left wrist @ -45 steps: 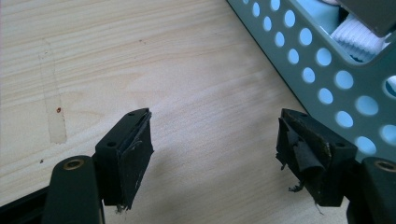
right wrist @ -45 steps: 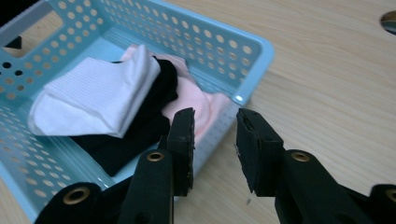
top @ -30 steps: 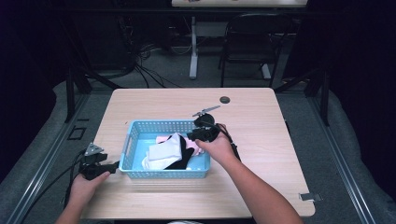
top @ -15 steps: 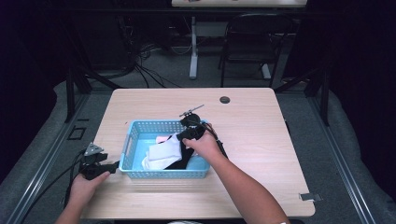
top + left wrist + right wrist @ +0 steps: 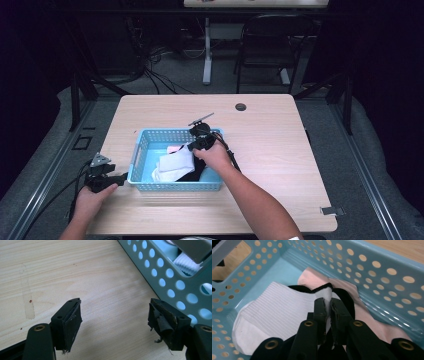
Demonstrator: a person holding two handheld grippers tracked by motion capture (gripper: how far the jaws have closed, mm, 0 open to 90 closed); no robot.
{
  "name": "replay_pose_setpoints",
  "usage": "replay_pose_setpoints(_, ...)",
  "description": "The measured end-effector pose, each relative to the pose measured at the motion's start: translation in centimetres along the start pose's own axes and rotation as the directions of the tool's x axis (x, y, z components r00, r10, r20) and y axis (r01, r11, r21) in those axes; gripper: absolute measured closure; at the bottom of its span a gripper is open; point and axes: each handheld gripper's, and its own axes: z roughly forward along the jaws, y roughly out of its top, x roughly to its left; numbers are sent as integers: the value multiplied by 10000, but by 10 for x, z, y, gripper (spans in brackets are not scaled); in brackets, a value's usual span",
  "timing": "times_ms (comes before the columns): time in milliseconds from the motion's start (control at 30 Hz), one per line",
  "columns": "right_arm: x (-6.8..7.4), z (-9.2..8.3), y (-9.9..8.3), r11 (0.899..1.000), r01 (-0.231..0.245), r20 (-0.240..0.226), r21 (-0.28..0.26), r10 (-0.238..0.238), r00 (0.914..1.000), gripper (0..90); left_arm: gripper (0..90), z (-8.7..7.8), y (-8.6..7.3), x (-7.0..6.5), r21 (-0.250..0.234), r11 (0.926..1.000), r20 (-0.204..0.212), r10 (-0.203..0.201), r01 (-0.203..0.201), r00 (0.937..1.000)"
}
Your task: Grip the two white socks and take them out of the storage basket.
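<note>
Your right gripper has dropped into the blue basket since a second ago, and its jaws have just been closing; they now pinch the white sock's cuff. That sock lies over black and pink cloth. Your left gripper gapes wide on the table beside the basket. No writing is readable.

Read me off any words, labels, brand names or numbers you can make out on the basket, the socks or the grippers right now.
No readable text anywhere.
Blue basket: plain perforated walls, no label.
White sock, pinched by the right gripper: plain ribbed knit, no print or brand.
Pink cloth and black cloth beneath it: no marks.
Left gripper, open over the table: bare black pads, no lettering.
</note>
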Motion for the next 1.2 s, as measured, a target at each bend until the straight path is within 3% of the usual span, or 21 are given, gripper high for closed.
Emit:
replay_pose_setpoints(300,6,-7,-2,9984,159,-126,-534,-166,9998,900,265,0,0,0,10,10000,-4,4,-4,10000)
replay_pose_setpoints(567,2,0,-1,9988,111,118,-468,-105,9999,689,265,0,0,0,36,10000,12,34,-34,10000)
replay_pose_setpoints(633,1,3,-1,9991,45,133,-416,-39,9999,709,265,0,0,0,15,10000,8,12,-12,10000)
replay_pose_setpoints(800,4,7,-1,9991,-71,103,-407,75,9999,856,265,0,0,0,8,10000,3,7,-7,10000)
replay_pose_setpoints(933,7,0,-1,9986,143,-90,-504,-148,9998,864,265,0,0,0,32,10000,9,30,-30,10000)
replay_pose_setpoints(1200,22,-38,2,9871,626,-595,-1475,-720,9956,866,265,0,0,0,53,10000,5,41,-41,10000)
